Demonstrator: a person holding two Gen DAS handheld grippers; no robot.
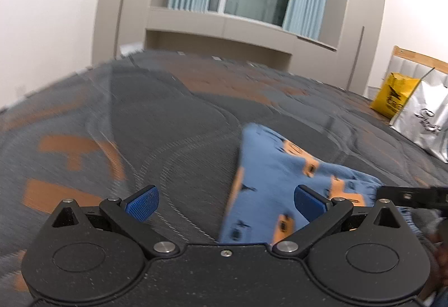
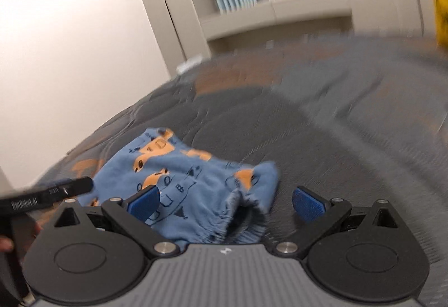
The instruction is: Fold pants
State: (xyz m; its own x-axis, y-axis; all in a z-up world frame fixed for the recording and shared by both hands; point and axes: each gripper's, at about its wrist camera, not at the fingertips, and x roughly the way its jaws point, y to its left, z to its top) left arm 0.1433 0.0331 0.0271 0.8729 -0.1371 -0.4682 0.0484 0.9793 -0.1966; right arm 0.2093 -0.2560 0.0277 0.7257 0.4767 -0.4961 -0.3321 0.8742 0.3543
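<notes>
Quilted bed [image 1: 168,122] — bags [image 1: 414,111] beside blue pants [image 2: 179,175].

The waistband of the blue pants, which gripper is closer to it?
Right. The right gripper is open directly over the waistband. The left gripper is open too, beside it over the leg end of the pants.
</notes>
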